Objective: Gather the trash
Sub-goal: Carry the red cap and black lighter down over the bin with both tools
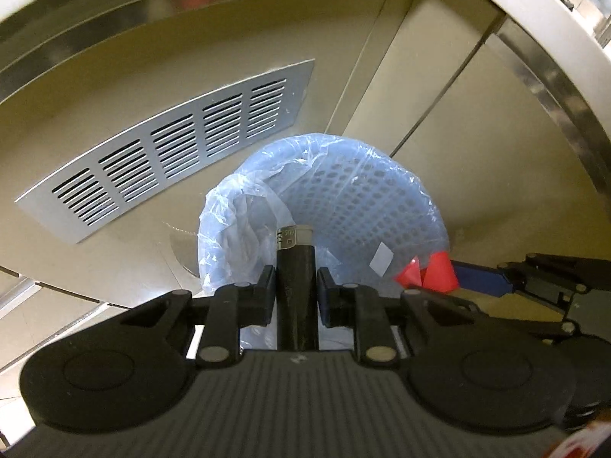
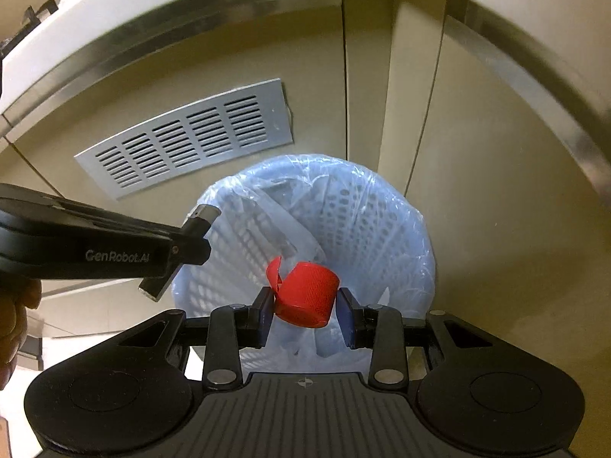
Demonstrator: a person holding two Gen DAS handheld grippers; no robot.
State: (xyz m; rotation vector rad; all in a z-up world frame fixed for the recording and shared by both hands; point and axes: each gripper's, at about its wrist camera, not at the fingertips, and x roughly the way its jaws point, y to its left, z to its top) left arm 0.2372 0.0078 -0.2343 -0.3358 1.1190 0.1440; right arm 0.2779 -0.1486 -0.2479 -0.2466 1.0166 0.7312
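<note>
A blue perforated bin [image 1: 355, 194] lined with a clear plastic bag stands on the floor against a metal cabinet. Just above its near rim, my left gripper [image 1: 296, 286] is shut on a black tube [image 1: 296, 255] with a pale, crimped end. In the right wrist view my right gripper [image 2: 305, 305] is shut on a red flip-top cap [image 2: 311, 286], hanging over the bin's [image 2: 355, 210] opening. The left gripper [image 2: 196, 229] reaches in from the left there, the tube's silvery end [image 2: 208, 212] over the rim. The red cap [image 1: 435, 271] also shows right of the bin in the left wrist view.
A slotted metal vent grille [image 1: 172, 152] is set in the cabinet front behind the bin. A white counter edge [image 1: 534, 19] overhangs above. A person's hand [image 2: 13, 324] grips the left tool at the left edge.
</note>
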